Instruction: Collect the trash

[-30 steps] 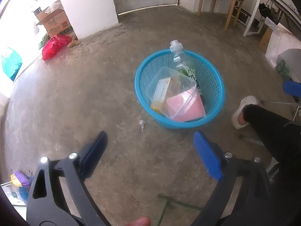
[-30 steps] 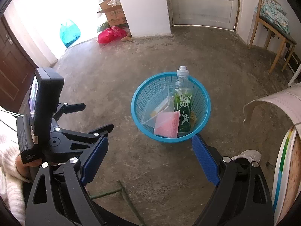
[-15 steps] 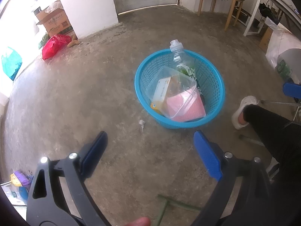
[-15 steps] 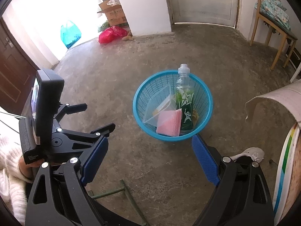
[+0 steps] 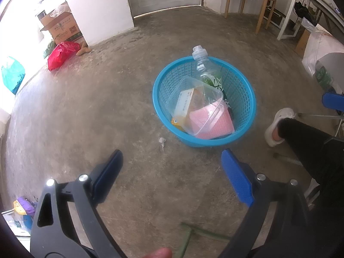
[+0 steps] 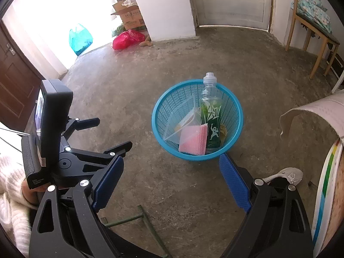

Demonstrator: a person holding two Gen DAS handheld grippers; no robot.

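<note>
Rough, mottled concrete floor (image 5: 86, 107) carries a round blue lattice basket (image 5: 243, 99) holding a clear plastic bottle (image 6: 210, 116). Left gripper (image 5: 172, 172) and right gripper (image 6: 171, 178) gape empty.

Left gripper (image 5: 169, 169) held low, jaws spread wide, nothing gripped, aimed toward 12 o'clock. Right gripper (image 6: 171, 179) likewise spread wide, empty. Left gripper seen at 9 o'clock in right wrist view.
</note>
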